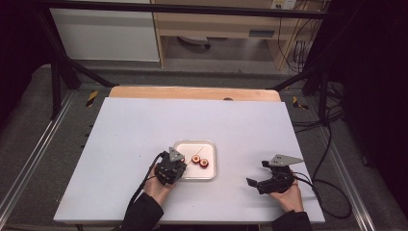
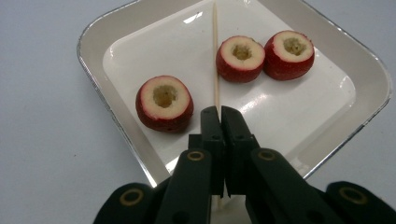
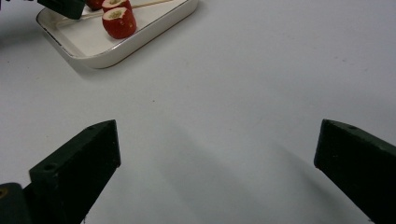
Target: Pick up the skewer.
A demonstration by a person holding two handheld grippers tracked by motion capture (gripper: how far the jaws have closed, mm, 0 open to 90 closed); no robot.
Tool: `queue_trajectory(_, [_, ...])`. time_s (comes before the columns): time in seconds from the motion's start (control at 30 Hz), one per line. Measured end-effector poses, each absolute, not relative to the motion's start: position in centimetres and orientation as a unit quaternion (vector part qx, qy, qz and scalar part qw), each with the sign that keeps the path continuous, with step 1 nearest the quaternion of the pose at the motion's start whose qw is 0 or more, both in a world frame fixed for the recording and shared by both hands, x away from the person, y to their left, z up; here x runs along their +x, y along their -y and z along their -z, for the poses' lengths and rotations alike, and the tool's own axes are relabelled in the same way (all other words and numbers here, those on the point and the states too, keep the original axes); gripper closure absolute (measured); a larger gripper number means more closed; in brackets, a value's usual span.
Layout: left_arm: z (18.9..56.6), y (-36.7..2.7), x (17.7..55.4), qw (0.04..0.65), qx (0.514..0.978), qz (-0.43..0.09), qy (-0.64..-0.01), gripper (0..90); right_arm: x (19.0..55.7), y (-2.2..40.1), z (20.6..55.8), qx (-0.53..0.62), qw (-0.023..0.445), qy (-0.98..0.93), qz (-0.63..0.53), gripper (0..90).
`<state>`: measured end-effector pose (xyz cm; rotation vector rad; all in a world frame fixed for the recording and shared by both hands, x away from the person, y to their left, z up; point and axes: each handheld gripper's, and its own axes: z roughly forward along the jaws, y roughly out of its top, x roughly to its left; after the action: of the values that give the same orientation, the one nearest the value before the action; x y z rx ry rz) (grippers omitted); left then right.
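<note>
A white square tray [image 2: 93,60] holds three red cored fruit pieces: one alone [image 2: 164,102], and two side by side [image 2: 240,58] [image 2: 289,54]. A thin wooden skewer [image 2: 215,56] lies across the tray floor. My left gripper [image 2: 220,114] is shut on the skewer's near end, at the tray's left side [image 1: 181,161]. My right gripper [image 1: 257,173] rests on the table to the right of the tray [image 1: 195,143]. It is open [image 3: 217,140], with only bare tabletop between its jaws. In the right gripper view one fruit piece [image 3: 119,21] and the skewer [image 3: 149,3] lie at the top left.
The tray sits near the middle front of a pale table [image 1: 144,125] with a wooden strip [image 1: 192,92] along its far edge. A black frame [image 1: 62,72] and cables [image 1: 327,144] run around the table. Both forearms come in over the front edge.
</note>
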<state>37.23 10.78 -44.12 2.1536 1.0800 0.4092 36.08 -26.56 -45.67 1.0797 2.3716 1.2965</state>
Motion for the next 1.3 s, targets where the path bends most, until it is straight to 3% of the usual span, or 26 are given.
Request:
queue_trajectory(0.73, [41.6,-12.6,36.3,0.389,0.816,-0.163,-0.396,88.9,36.0,26.2,45.4,0.357,0.125,-0.816,-0.437,0.8])
queue_trajectory(1.3, [40.5,-12.3,36.2,0.388,0.847,-0.130,-0.339,89.0,35.4,23.0,43.6,0.285,0.170,-0.854,-0.402,1.5])
